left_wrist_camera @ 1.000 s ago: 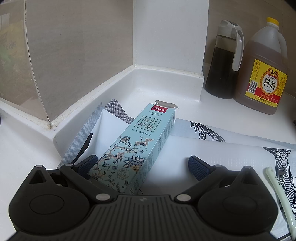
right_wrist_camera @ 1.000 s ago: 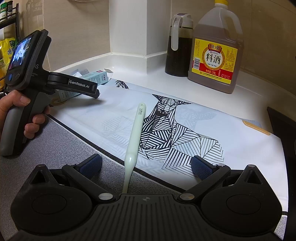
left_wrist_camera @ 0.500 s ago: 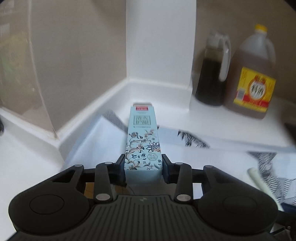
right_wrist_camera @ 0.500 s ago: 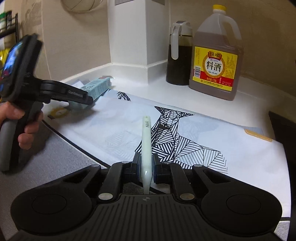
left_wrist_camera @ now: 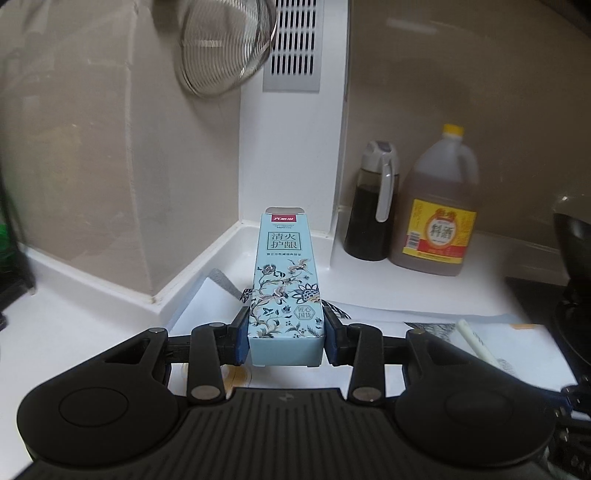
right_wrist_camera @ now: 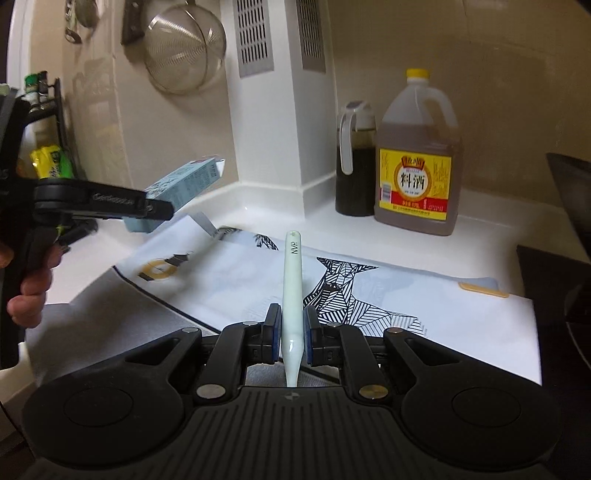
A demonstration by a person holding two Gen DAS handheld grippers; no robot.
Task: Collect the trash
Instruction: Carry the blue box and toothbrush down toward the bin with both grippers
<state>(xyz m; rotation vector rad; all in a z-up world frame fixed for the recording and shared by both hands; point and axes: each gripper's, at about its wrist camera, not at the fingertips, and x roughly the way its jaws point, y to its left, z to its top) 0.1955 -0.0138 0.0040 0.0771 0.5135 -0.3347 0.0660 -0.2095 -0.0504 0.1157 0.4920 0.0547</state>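
On a white kitchen counter (right_wrist_camera: 491, 229) tucked into a tiled corner, 2 handheld grippers each carry 1 piece of trash. At the lower centre of the left wrist frame, the left gripper (left_wrist_camera: 287, 334) is clamped on 1 pale blue carton (left_wrist_camera: 286, 291) printed with flowers and Chinese characters; both blue pads press its sides near the bottom end, and the carton juts forward, clear of the counter. The right wrist view shows that same carton (right_wrist_camera: 184, 188) at middle left, raised above the surface and tilted upward, with a person's hand (right_wrist_camera: 26, 280) wrapped around the gripper's grip at the left edge.

At the lower centre of the right wrist frame, the right gripper (right_wrist_camera: 291, 332) is clenched on 1 slim pale green tube (right_wrist_camera: 291, 288), which points up and away from the camera above 1 white mat (right_wrist_camera: 236, 280) printed with a black geometric design. The tube (left_wrist_camera: 476, 339) also shows at the lower right of the left view.

In the right half of both frames stand 2 bottles, just beside each other: 1 dark-liquid dispenser (right_wrist_camera: 354, 166) with a grey handle and 1 amber jug (right_wrist_camera: 417, 166) with a yellow cap and yellow label. 1 wire strainer (right_wrist_camera: 183, 50) hangs at the upper left, next to 2 grey vent grilles (right_wrist_camera: 255, 33) on a white column. The dark edge of a pan (left_wrist_camera: 572, 243) cuts in at far right.
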